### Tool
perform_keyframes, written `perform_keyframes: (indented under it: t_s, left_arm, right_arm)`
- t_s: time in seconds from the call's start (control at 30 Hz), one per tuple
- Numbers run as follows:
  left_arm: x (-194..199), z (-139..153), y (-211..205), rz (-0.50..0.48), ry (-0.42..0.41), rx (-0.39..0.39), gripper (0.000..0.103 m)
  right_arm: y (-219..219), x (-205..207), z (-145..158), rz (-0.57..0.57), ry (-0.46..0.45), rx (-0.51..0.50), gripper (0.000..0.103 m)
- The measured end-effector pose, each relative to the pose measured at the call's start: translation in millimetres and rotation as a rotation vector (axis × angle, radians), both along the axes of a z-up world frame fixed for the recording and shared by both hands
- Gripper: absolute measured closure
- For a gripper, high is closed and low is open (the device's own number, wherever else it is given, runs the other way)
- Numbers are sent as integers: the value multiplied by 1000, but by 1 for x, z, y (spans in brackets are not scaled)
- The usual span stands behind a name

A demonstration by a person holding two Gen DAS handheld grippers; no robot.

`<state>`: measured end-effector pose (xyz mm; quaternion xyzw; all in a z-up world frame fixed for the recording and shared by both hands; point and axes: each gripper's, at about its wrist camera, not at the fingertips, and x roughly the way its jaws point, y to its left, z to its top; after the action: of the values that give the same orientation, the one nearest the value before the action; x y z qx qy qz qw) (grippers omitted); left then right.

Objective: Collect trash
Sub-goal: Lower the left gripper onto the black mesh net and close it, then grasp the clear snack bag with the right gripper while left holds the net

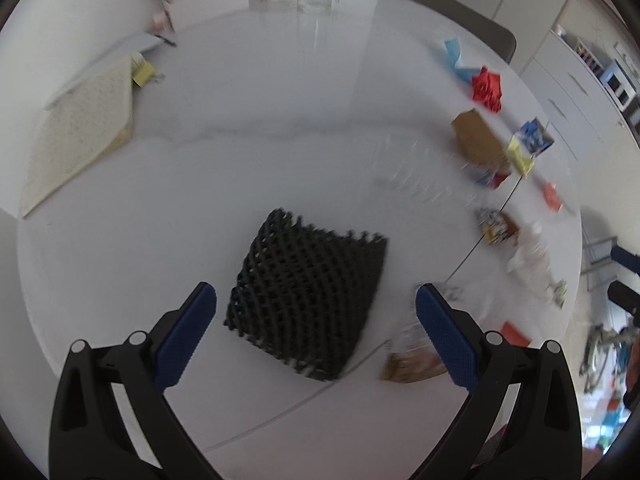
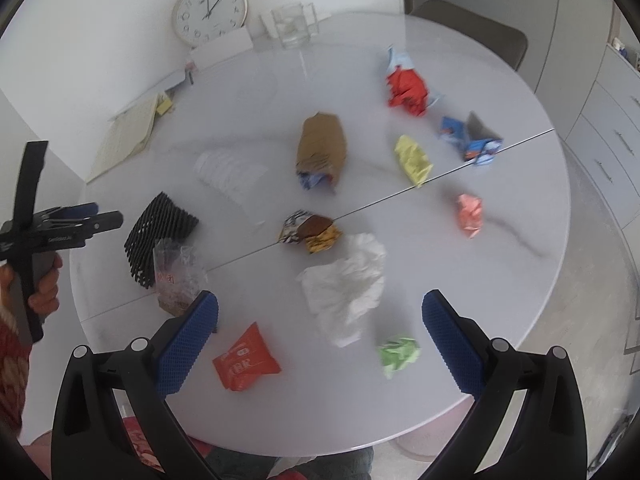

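A round white table (image 2: 500, 280) is strewn with trash. A black foam net (image 1: 308, 300) lies just ahead of my open, empty left gripper (image 1: 316, 300), between its fingers in that view; it also shows in the right wrist view (image 2: 160, 236). My right gripper (image 2: 320, 304) is open and empty, above a crumpled white tissue (image 2: 344, 280). An orange packet (image 2: 244, 360) and a green paper ball (image 2: 398, 354) lie near it. A brown paper bag (image 2: 320, 148), a red wrapper (image 2: 408, 88), a yellow paper wad (image 2: 414, 160) and a pink wad (image 2: 470, 210) lie farther off.
A clear plastic bag (image 2: 176, 276) lies by the net, and a clear plastic cup (image 2: 228, 172) lies on its side. A notebook (image 2: 124, 140), a wall clock (image 2: 210, 12) and a glass jug (image 2: 292, 24) stand at the back. A chair (image 2: 472, 32) is behind the table. The left gripper shows at the left edge (image 2: 92, 216).
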<state>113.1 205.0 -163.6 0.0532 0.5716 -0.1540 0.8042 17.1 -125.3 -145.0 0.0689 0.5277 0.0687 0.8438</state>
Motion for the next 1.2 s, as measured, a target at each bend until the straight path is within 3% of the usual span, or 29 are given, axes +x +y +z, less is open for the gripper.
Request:
perform_keyframes:
  t_s: [0.17, 0.33, 0.47, 0.63, 0.7, 0.77, 0.87, 1.07, 1.13, 1.2]
  left_arm:
    - [31, -46, 22, -125, 89, -13, 10]
    - [51, -75, 28, -191, 177, -104, 11]
    - [48, -79, 17, -275, 166, -128, 19]
    - [45, -76, 10, -241, 181, -127, 51]
    - [43, -70, 9, -219, 183, -146, 73]
    - [39, -62, 9, -195, 173, -174, 80]
    - [30, -47, 10, -158, 143, -202, 87]
    - [10, -20, 23, -85, 83, -213, 89]
    - [3, -12, 26, -55, 74, -228, 89]
    - [-3, -2, 30, -25, 59, -228, 89]
  right_arm:
    - [40, 8, -18, 71, 64, -1, 2]
    - [67, 12, -29, 126, 111, -1, 2]
    - [80, 18, -34, 149, 125, 29, 2]
    - [90, 32, -39, 155, 132, 75, 2]
    - [94, 38, -43, 153, 136, 113, 2]
    - [99, 44, -48, 161, 140, 161, 2]
    - [108, 52, -56, 192, 149, 205, 9]
    - [123, 71, -79, 252, 166, 236, 21]
    - [126, 77, -85, 268, 185, 266, 34]
    - [127, 78, -87, 271, 192, 315, 56]
